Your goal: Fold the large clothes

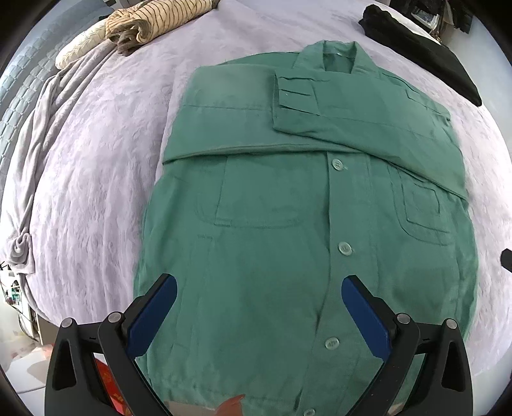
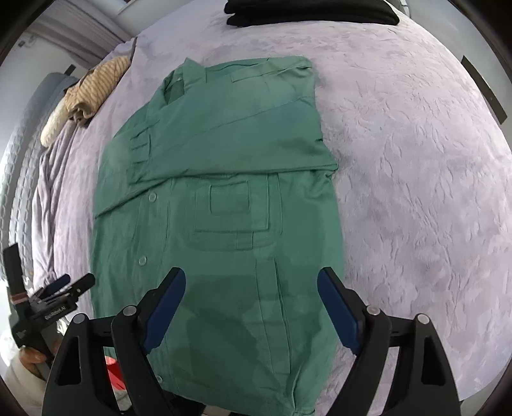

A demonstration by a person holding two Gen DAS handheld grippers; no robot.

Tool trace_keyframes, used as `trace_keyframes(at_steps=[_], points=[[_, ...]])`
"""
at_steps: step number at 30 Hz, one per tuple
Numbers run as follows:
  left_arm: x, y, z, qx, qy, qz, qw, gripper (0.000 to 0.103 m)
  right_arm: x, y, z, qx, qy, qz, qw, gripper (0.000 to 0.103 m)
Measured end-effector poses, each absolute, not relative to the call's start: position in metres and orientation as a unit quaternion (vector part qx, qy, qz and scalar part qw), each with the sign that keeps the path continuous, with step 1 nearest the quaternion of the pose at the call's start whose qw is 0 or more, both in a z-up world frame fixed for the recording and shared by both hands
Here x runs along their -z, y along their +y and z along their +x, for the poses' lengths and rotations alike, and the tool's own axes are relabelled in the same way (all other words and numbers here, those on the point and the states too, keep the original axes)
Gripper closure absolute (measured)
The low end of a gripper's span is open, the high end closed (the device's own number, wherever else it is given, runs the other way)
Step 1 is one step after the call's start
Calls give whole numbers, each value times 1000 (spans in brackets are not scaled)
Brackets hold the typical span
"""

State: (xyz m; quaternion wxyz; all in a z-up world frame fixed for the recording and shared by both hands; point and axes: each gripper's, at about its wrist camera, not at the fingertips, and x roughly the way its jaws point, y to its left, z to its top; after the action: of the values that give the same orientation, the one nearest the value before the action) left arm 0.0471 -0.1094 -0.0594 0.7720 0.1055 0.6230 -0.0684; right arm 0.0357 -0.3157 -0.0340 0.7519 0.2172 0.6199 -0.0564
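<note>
Green button-front cotton shirt (image 1: 288, 224) lies flat, front up, mid-bed on the lilac textured bedspread (image 1: 96, 160), collar toward the far edge. Left wrist view: both sleeves are crossed over the chest, likely so the body can be folded as a neat rectangle. Left gripper (image 1: 259, 288) hovers over the hem near the bed's near edge, jaws wide apart, gripping nothing, probably lined up to take the hem. Beige striped cloth bundle (image 1: 153, 22) sits at the far left corner, black folded garment (image 1: 425, 54) at the far right edge, looks like sorted piles. No containers visible.

Right wrist view: right gripper (image 2: 251, 281) sits above the shirt's lower right side, jaws spread wide, empty. Left gripper appears low at the left, over the bed edge.
</note>
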Motion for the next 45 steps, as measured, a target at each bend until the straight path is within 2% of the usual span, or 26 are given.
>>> trace_keyframes(at_steps=[30,40,45], points=[[21,-104,14,48,608,117,784,0,11,-278,24,71,638,143,754,16],[38,-79,-5,62,612,121,779,0,17,-254,8,101,643,128,748,16],[56,-63,-23,70,624,128,768,0,27,-250,-14,120,648,160,735,16]])
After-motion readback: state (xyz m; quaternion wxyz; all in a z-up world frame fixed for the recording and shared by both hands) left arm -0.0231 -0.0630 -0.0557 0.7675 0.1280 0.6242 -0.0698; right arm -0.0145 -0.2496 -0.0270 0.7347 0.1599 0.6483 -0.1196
